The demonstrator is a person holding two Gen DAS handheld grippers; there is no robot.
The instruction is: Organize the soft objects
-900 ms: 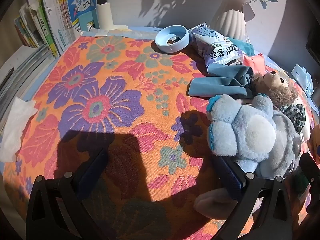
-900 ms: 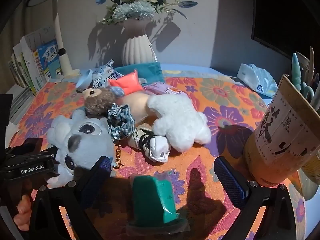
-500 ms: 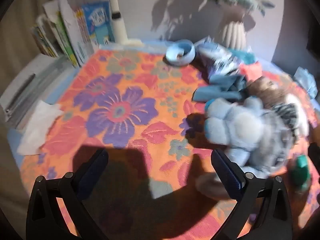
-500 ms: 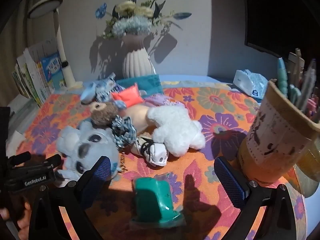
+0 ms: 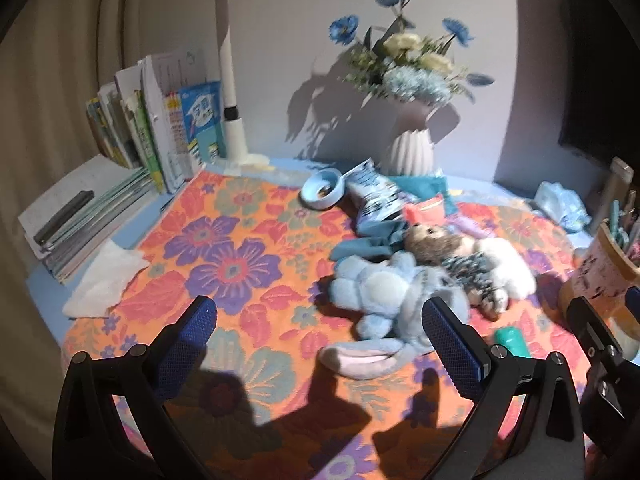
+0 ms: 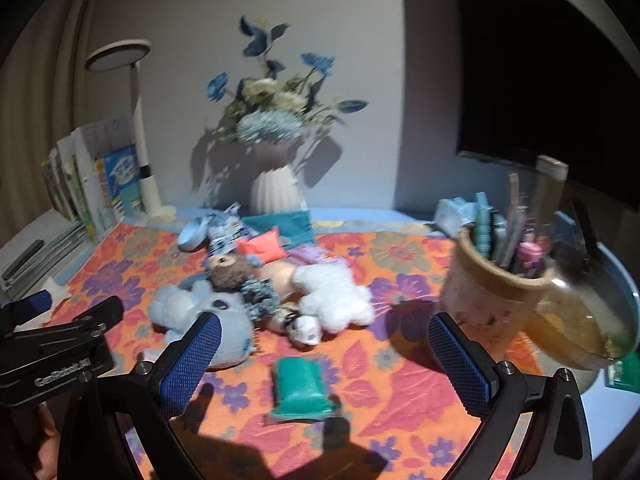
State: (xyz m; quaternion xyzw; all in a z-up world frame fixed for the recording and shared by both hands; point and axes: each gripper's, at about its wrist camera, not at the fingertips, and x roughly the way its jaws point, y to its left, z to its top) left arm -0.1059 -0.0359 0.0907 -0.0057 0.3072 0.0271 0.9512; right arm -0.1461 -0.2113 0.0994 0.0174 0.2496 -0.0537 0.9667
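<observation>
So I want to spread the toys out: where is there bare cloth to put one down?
Free: the floral cloth between the books, the tissue and the grey plush. Also between the green packet and pen cup. Crowded: the toy pile before the vase.

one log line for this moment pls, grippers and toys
left gripper: open, empty | right gripper: open, empty | blue plush, white plush: piled on floral cloth, ungrasped | green packet: between right jaws, untouched
</observation>
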